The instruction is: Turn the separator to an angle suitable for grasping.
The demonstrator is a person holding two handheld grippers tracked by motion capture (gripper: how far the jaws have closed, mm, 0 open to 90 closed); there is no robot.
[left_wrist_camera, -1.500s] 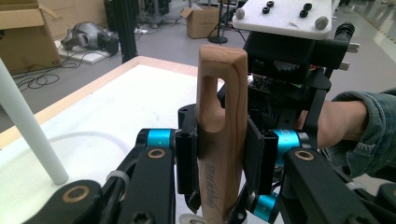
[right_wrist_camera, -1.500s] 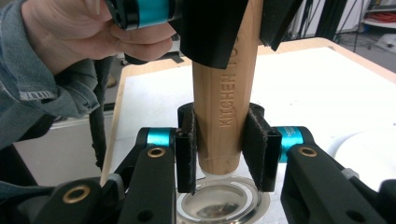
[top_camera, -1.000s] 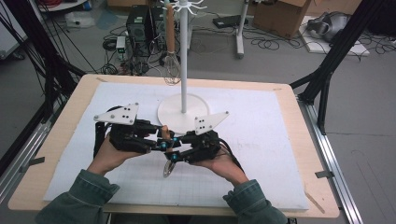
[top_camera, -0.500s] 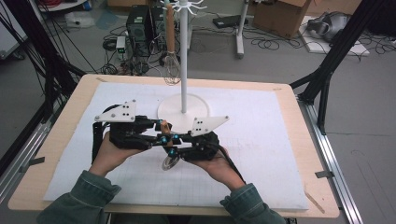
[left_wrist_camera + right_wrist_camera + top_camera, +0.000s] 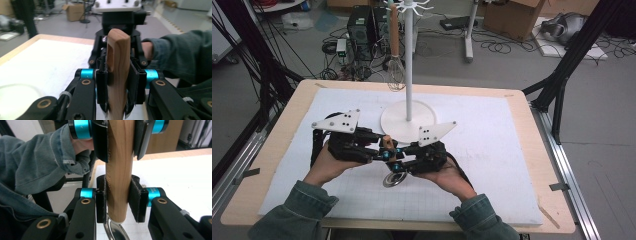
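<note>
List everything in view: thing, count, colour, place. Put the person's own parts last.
Table: one, light wood, under the white mat.
Mat: one, white with a faint grid, covering most of the table.
Hanging stand: one, white, pole on a round base at the mat's far middle.
Whisk: one, metal wire with a wooden handle, hanging from the stand.
Wooden-handled utensil: one, light wood with a metal end, clamped by both grippers above the mat.
Cardboard box: one, brown, on the floor behind.
Left hand-held gripper: one, black with blue accents, shut on the handle.
Right hand-held gripper: one, black with blue accents, shut on the handle.
Sleeves: two, grey-green, bottom edge.
</note>
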